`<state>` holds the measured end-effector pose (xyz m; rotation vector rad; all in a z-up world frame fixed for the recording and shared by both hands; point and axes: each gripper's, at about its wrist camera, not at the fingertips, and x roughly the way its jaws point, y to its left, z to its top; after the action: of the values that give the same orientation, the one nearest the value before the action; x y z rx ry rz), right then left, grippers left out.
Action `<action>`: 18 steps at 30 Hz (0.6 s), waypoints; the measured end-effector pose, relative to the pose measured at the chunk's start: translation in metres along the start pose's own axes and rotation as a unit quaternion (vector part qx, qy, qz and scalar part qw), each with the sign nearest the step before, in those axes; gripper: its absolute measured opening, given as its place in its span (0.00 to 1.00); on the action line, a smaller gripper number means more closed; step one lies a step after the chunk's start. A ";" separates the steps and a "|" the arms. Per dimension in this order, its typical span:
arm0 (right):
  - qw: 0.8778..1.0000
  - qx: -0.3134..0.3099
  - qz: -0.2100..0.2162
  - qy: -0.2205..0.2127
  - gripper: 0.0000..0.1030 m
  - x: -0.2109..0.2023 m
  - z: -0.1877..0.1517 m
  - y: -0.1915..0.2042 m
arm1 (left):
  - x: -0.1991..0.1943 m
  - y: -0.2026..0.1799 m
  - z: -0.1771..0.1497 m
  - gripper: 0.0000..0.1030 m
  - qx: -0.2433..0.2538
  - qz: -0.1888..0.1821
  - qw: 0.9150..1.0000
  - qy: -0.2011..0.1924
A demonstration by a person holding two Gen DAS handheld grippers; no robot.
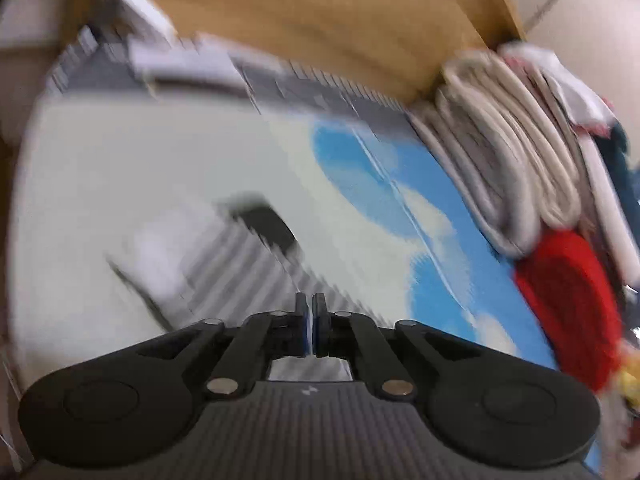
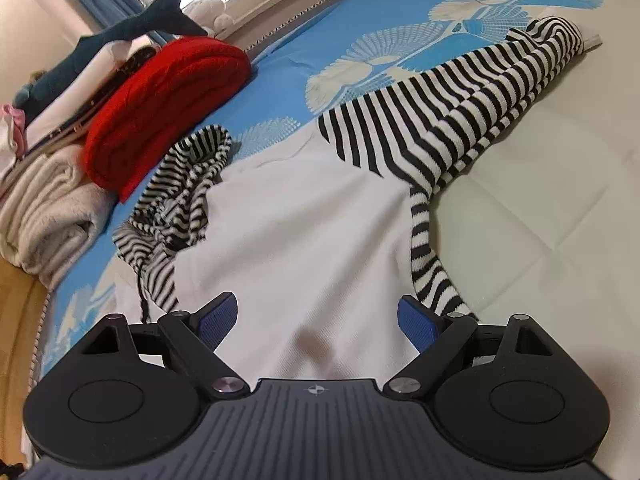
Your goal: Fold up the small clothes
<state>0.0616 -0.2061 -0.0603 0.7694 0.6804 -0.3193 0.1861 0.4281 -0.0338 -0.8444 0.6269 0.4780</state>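
The striped garment (image 2: 400,140) lies spread and rumpled on the bed sheet (image 2: 312,40), both sleeves still out and no fold visible, so folding is judged barely begun. The right gripper (image 2: 318,320) hangs released over its white panel. The left gripper (image 1: 310,320) is clenched (whether on cloth, blur hides).

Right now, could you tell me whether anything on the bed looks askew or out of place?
Yes: the striped garment lies unfolded. Its left sleeve is bunched in a crumpled heap near the red blanket, while the right sleeve is doubled over unevenly. Otherwise, nothing looks spilled or damaged.
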 end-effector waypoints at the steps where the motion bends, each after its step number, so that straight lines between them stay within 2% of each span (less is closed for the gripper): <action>1: 1.000 0.000 0.002 -0.001 0.86 -0.001 0.001 -0.001 | 0.003 -0.001 -0.007 0.18 -0.004 -0.010 1.000 0.020; 2: 1.000 0.001 0.004 0.001 0.86 -0.002 0.002 -0.002 | 0.007 -0.002 -0.017 0.28 -0.008 -0.017 0.999 0.043; 3: 1.000 0.002 0.006 0.002 0.86 -0.002 0.003 -0.003 | 0.010 -0.003 -0.026 0.51 -0.010 -0.017 0.998 0.060; 4: 1.000 0.004 0.007 0.005 0.86 -0.002 0.003 -0.003 | 0.015 -0.005 -0.034 0.67 -0.012 -0.007 0.997 0.076; 6: 1.000 0.010 0.009 0.012 0.86 -0.001 0.003 -0.005 | 0.023 -0.005 -0.041 0.80 -0.021 0.017 0.996 0.088; 10: 0.999 0.020 0.009 0.023 0.86 0.002 0.002 -0.005 | 0.042 0.019 -0.036 0.82 -0.119 0.047 0.987 0.099; 13: 0.999 0.020 0.005 0.029 0.86 0.004 0.000 -0.006 | 0.055 0.028 -0.018 0.82 -0.130 0.085 0.984 0.085; 16: 0.999 0.025 0.000 0.039 0.86 0.007 0.000 -0.008 | 0.060 0.040 -0.006 0.82 -0.159 0.084 0.980 0.085; 18: 0.998 0.033 -0.002 0.044 0.86 0.009 0.000 -0.009 | 0.057 0.041 -0.007 0.82 -0.160 0.087 0.979 0.095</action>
<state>0.0637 -0.2125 -0.0716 0.8498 0.7579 -0.3141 0.2000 0.4546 -0.0975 -1.1566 0.8169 0.6733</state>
